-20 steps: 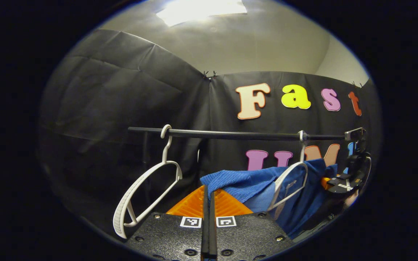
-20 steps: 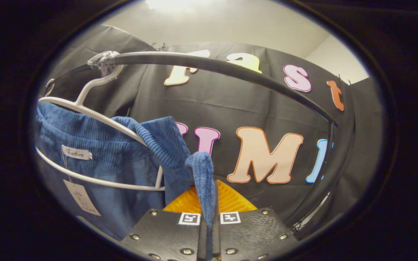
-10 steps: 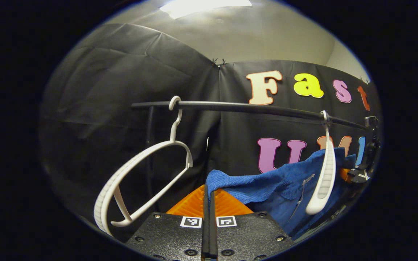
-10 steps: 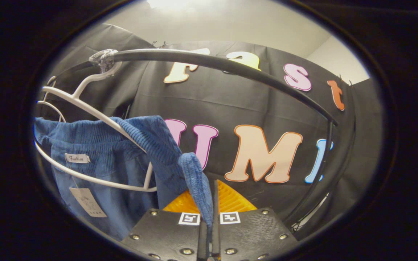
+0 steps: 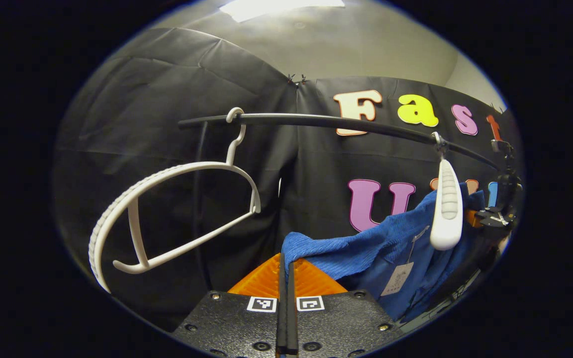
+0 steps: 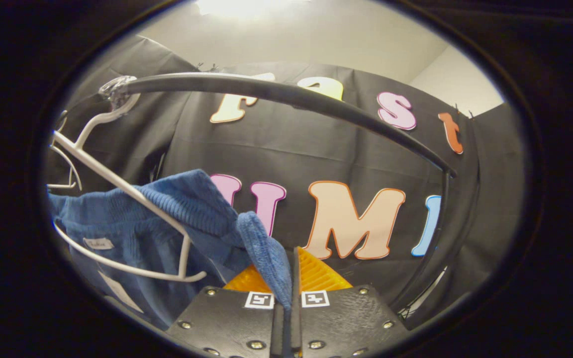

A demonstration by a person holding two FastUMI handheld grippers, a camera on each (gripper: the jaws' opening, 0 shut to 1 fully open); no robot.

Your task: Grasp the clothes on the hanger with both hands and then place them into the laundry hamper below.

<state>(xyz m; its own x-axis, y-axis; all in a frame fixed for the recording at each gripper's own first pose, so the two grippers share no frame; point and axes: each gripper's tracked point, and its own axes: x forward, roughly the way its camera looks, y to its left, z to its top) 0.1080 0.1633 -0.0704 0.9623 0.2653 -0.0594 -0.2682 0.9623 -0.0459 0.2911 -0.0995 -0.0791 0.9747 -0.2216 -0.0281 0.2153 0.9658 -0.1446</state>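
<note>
Blue ribbed garment (image 5: 366,251) droops partly off its white hanger (image 5: 445,209) under the rail.

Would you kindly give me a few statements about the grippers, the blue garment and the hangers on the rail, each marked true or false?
1. The right gripper is shut on a fold of the blue garment. True.
2. The left gripper stands wide open. False: its fingers lie together, with an edge of the garment at them.
3. Two white hangers hang on the black rail. True: the bare hanger and the hanger beside the garment.
4. The garment is red. False: it is blue.
5. A paper tag dangles from the garment. True.
</note>
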